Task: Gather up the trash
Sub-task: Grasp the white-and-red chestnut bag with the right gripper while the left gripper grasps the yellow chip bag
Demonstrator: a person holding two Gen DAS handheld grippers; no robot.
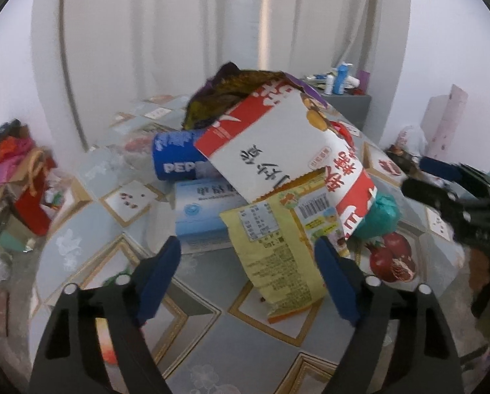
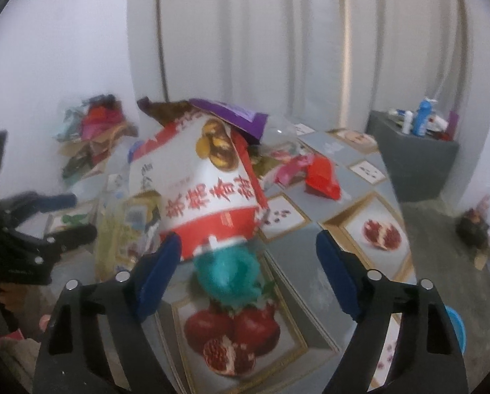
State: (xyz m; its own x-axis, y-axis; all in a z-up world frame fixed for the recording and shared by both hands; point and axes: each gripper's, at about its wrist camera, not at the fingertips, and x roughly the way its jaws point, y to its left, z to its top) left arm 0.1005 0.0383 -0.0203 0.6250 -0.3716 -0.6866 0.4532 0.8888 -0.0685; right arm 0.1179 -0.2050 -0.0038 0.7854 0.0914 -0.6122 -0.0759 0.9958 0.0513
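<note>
Left tongs (image 1: 248,272) gape wide around a yellow packet (image 1: 278,249) — unpinched; right tongs (image 2: 248,272) gape too — empty.

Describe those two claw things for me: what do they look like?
Each hand-held gripper is alike: the left and the right have two black plastic arms with cut-out slots and round silver pins at the joints. Each arm ends in a flat, dark blue finger pad. No cables or markings are visible.
</note>
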